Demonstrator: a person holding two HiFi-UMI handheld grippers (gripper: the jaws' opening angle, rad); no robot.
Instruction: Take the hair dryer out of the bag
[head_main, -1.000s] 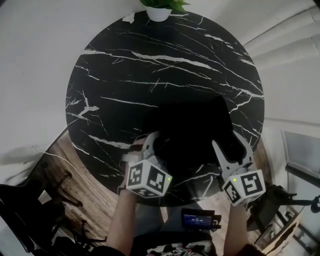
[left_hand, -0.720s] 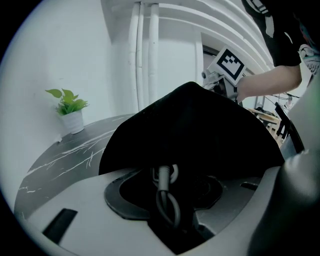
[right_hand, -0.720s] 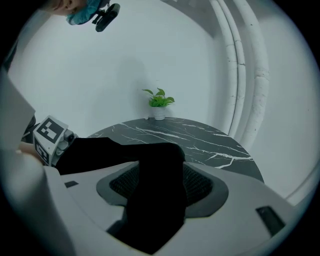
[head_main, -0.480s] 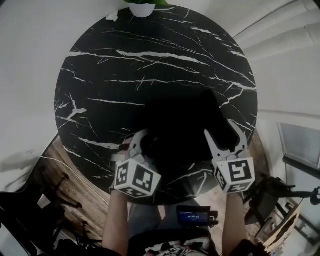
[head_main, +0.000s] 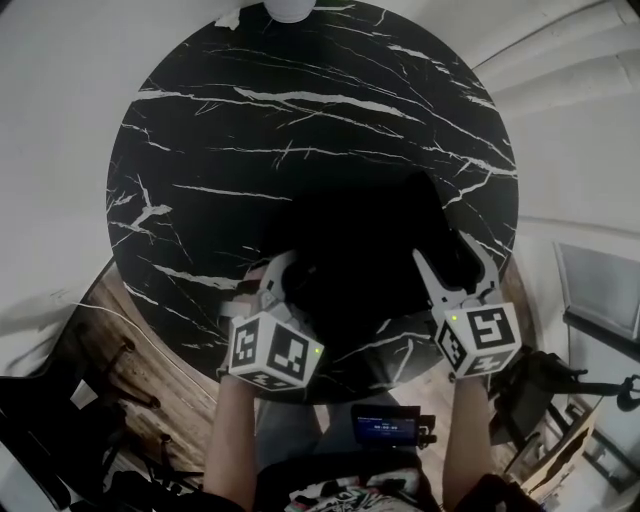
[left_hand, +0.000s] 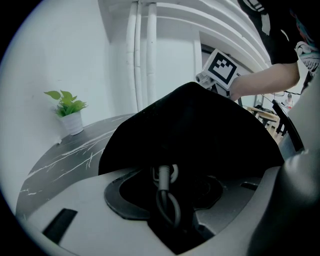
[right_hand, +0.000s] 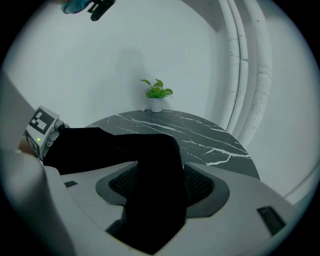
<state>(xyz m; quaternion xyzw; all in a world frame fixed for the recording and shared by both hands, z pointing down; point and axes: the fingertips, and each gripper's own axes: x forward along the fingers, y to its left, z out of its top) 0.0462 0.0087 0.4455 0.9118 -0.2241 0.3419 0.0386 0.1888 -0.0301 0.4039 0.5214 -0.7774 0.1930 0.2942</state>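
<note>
Left gripper (head_main: 298, 275): fingers (left_hand: 85, 200) stand well apart, tips tucked under the near hem of the black bag (head_main: 370, 250). Between them we see a grey cord (left_hand: 167, 202), looped, with its sleeved end running up into the dark of the bag. It hangs mid-gap and touches neither pad. We log these fingers as holding nothing.

Right gripper (head_main: 450, 250): fingers (right_hand: 240, 200) have just been opening and now stand at their widest. A fold of the bag drapes down through the gap between them. Mesh pad shows bare on either side of the fold, so we log no grip on it.

Hair dryer: we see its body in no view. Only the cord shows, between the left fingers, leading into the bag. The bag lies on the desk (head_main: 300, 130) ahead of both sets of fingers, spans from one set to the other, and humps up in front of the left fingers.

Well beyond the fingertips, at the far rim of the desk, stands a small potted plant (right_hand: 156, 95).
</note>
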